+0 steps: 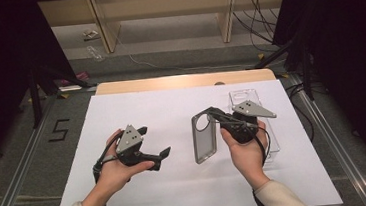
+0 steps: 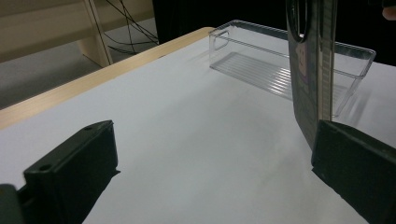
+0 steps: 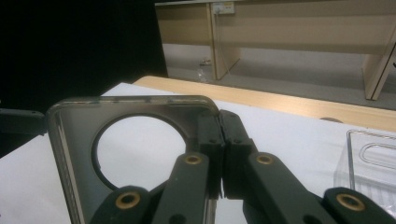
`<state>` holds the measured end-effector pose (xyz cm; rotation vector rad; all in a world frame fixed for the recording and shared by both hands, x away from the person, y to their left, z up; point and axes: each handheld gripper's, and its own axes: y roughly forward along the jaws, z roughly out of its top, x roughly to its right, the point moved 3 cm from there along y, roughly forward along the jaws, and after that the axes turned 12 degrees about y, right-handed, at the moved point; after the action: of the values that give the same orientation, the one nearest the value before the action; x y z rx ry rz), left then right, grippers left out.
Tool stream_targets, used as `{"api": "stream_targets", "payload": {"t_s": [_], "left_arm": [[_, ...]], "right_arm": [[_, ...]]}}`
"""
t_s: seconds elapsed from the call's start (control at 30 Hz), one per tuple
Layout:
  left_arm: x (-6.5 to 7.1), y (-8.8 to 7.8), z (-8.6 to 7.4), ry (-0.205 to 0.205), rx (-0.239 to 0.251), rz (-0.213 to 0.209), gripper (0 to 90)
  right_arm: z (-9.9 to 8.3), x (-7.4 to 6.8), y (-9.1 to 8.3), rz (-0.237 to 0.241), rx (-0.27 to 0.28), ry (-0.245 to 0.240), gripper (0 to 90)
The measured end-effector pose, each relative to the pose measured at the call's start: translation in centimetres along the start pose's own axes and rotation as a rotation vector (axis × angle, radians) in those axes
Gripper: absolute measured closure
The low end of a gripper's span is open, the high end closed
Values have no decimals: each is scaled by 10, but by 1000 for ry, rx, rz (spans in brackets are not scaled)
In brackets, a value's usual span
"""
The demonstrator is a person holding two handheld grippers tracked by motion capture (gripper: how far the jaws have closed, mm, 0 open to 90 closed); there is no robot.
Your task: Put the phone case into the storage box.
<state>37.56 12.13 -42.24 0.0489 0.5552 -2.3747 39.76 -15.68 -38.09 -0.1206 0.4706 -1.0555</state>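
A smoky-grey phone case [image 1: 204, 137] with a round camera hole is lifted upright over the white sheet, just right of centre. My right gripper [image 1: 213, 114] is shut on its top edge beside the hole; the right gripper view has the pads [image 3: 210, 135] pinching the case's rim [image 3: 74, 154] close up. To the left, my left gripper [image 1: 154, 141] is held low over the sheet with its jaws wide apart and nothing between them. In the left gripper view the case [image 2: 310, 70] stands edge-on ahead of the open left gripper [image 2: 210, 163], near its right-hand jaw.
A clear plastic tray [image 1: 251, 97] lies on the white sheet [image 1: 171, 109] at the back right, behind my right hand, also seen as the tray [image 2: 252, 65] and tray [image 3: 369, 163]. The wooden table edge [image 1: 184, 81] runs along the far side, with shelving and cables beyond.
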Motion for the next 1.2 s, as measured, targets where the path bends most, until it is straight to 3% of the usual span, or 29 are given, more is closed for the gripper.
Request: {"api": "stream_targets", "payload": {"t_s": [0.5, 1.2], "left_arm": [[-5, -12, -11, 2, -4, 3, 2], [-2, -20, -21, 4, -14, -1, 4]], "right_arm": [[9, 6, -5, -9, 21, 14, 893], [21, 16, -11, -26, 49, 37, 893]]}}
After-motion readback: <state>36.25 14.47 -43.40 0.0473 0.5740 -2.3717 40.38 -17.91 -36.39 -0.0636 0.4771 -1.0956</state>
